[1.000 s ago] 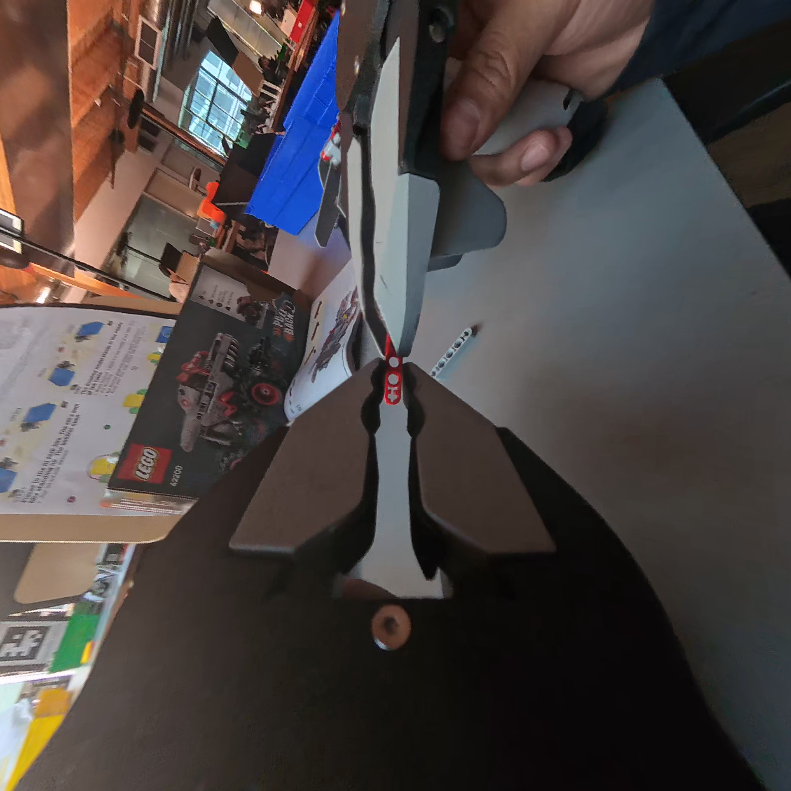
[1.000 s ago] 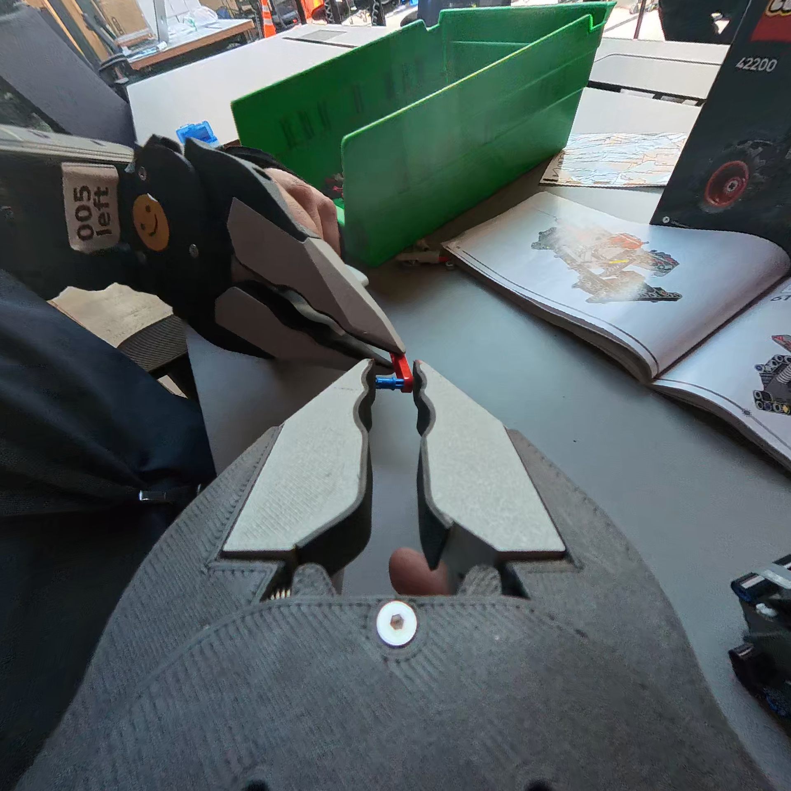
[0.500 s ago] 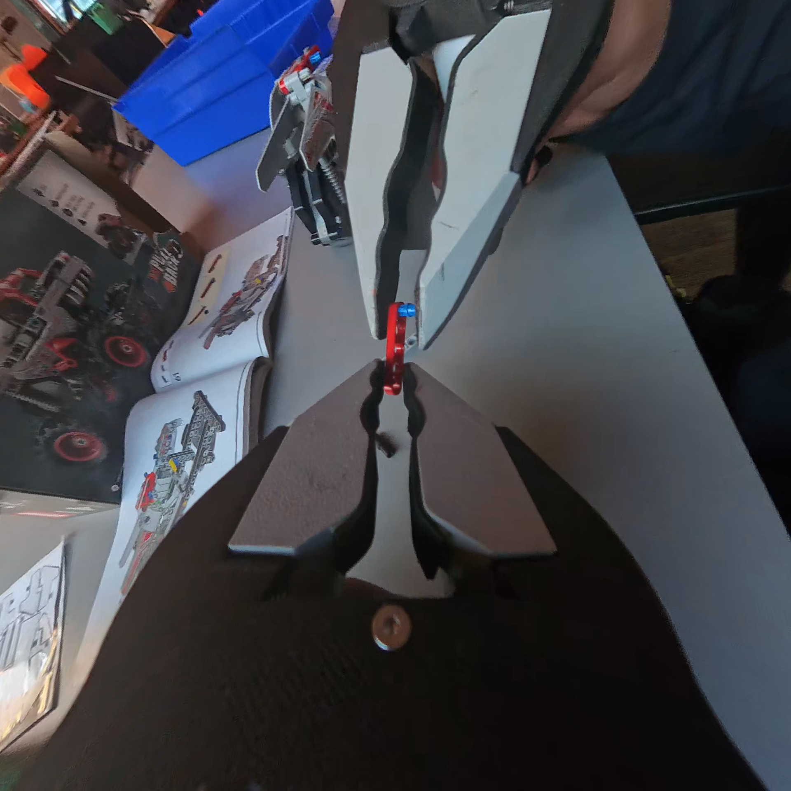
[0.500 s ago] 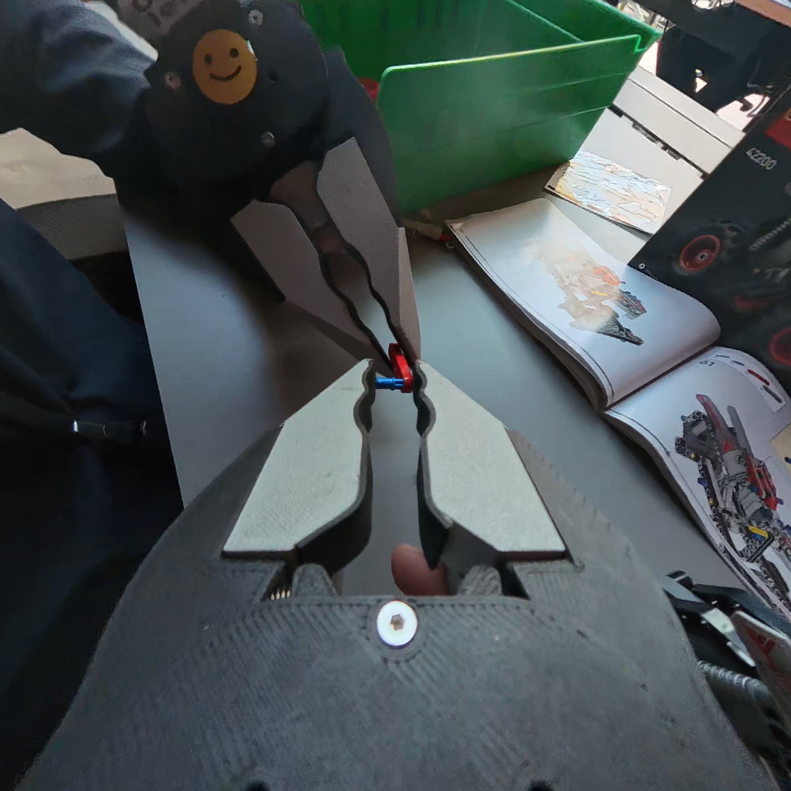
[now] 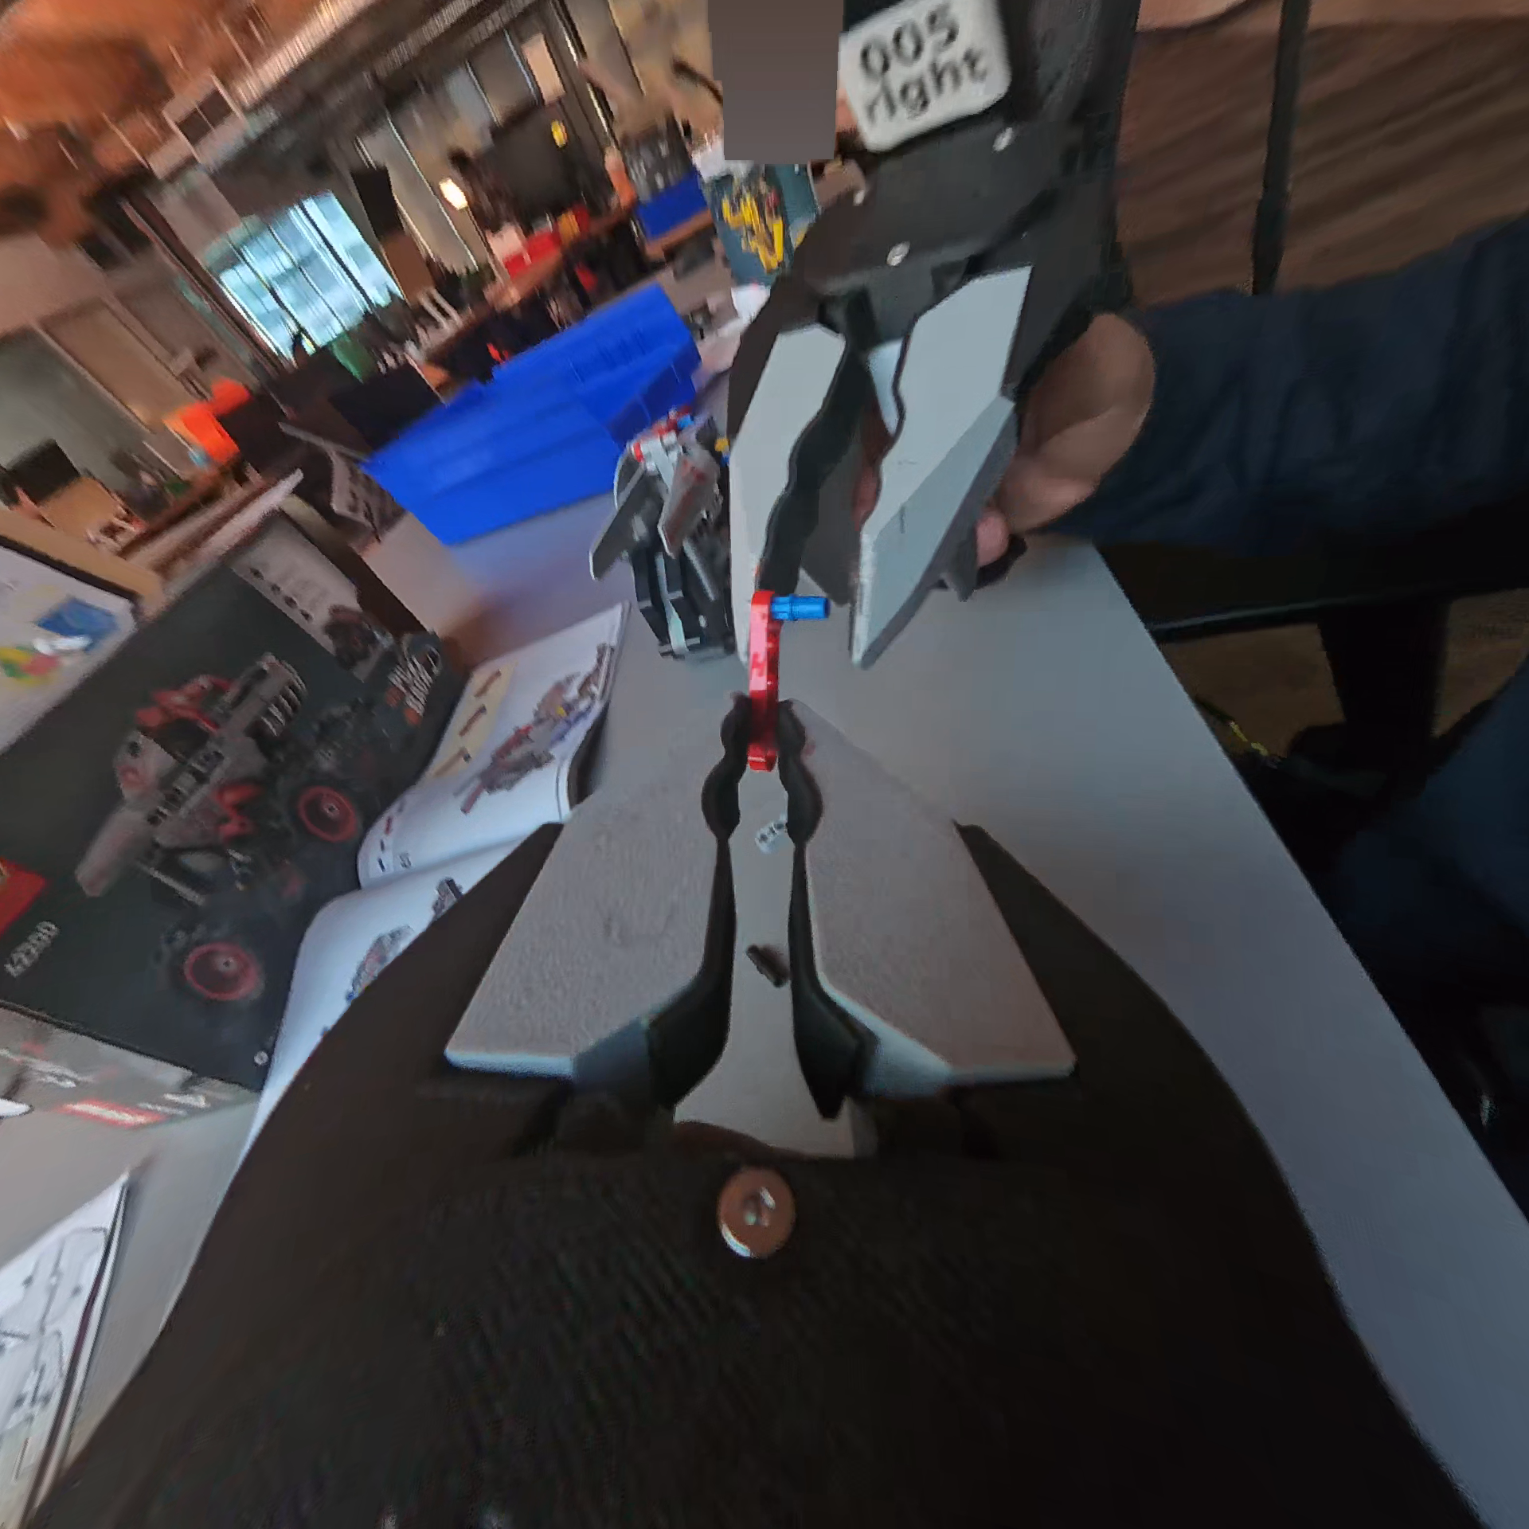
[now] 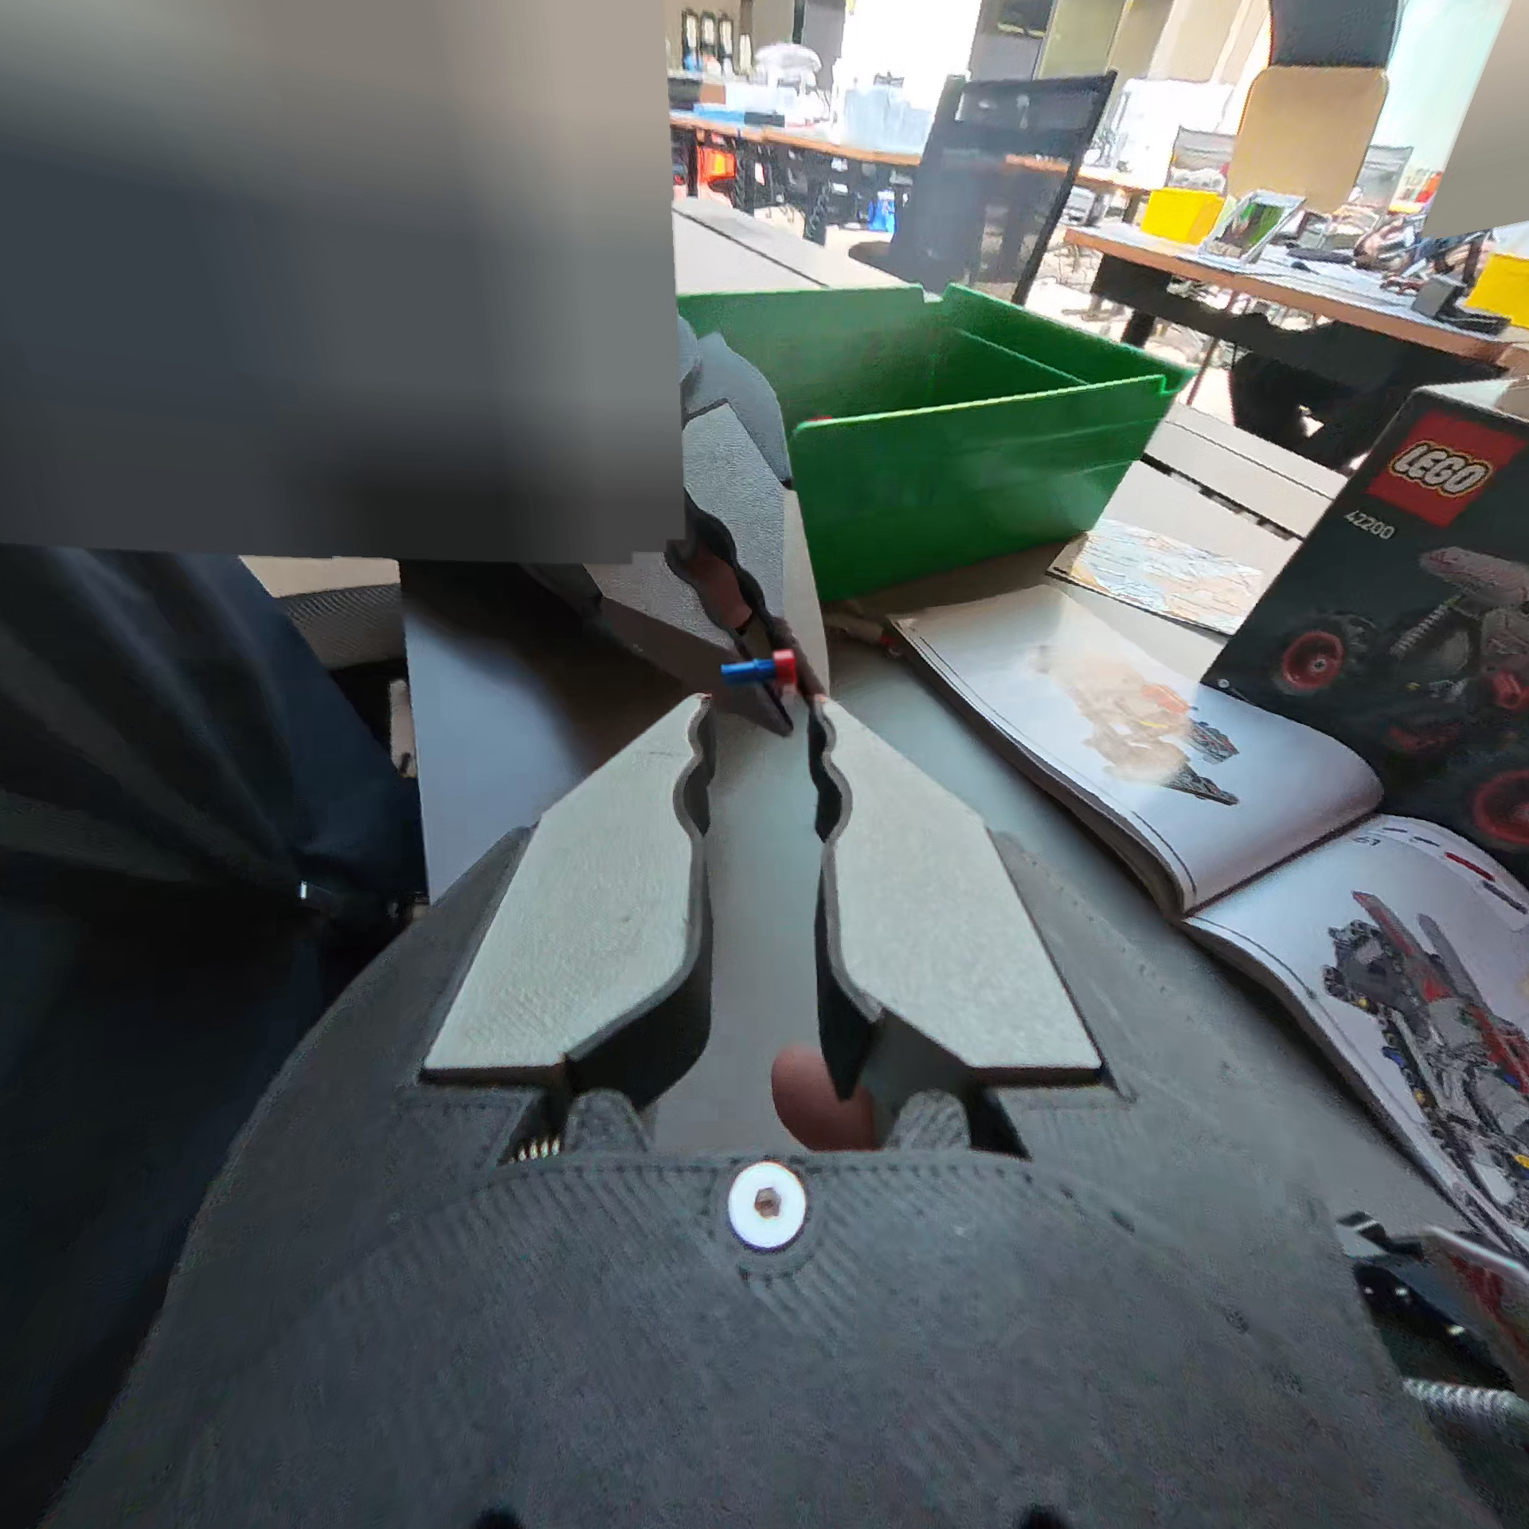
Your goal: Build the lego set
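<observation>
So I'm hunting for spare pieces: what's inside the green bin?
In the right wrist view, the green bin shows only bare inner walls and a small red bit at its near rim. Its floor is hidden behind the front wall, so the contents can't be told.

Glossy red plastic beam (image 5: pixel 762 687) and blue pin (image 5: pixel 796 609) (both smooth), matt grey table (image 5: pixel 1034 745), glossy paper booklet (image 6: pixel 1117 745).

A white label (image 5: pixel 922 70) with dark printed characters sits on the black body of the right gripper (image 5: pixel 815 620). On the dark box (image 6: pixel 1423 629), a red brand logo (image 6: pixel 1444 476) stands above a white set number (image 6: pixel 1369 525). Print in the open booklet (image 6: pixel 1117 745) is too small to read.
</observation>
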`<state>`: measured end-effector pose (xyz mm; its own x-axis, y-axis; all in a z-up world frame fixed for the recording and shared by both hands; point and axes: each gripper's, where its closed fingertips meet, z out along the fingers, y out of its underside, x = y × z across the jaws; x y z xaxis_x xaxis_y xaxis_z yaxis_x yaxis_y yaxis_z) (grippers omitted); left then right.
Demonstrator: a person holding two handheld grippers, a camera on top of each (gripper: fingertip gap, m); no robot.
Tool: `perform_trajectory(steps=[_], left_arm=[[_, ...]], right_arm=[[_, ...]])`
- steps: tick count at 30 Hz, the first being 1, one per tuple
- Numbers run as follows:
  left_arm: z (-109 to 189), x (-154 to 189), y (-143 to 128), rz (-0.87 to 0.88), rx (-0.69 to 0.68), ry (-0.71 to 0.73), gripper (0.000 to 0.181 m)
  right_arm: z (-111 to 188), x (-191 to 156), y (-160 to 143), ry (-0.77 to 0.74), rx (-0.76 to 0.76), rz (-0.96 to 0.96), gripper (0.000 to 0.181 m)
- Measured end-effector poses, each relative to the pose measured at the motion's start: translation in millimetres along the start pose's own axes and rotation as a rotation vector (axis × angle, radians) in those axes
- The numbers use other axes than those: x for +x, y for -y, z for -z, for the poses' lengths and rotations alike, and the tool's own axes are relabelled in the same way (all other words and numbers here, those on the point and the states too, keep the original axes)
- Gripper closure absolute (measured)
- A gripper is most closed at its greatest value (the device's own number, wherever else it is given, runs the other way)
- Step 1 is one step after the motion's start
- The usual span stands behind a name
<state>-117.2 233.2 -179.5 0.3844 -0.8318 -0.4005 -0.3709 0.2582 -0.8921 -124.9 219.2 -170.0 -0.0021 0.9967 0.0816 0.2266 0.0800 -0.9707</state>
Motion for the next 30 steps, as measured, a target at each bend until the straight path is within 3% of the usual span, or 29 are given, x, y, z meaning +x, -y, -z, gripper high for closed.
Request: perform_trajectory(steps=[1,6,30], left_arm=[[1.8,-0.2,4.8,-0.009,0.027,0.006,0.179],[4.4,4.2,15.3,-0.042,0.086,0.008,0.179],[10.4,9.4,36.6,-0.106,0.155,0.075,0.179]], right_arm=[[2.5,-0.5,2.7,0.012,0.026,-0.019,0.162],[11.7,-10.2,22.0,0.065,0.171,-0.046,0.167],[8.1,-22.1,41.8,0.029,0.288,-0.021,0.169]])
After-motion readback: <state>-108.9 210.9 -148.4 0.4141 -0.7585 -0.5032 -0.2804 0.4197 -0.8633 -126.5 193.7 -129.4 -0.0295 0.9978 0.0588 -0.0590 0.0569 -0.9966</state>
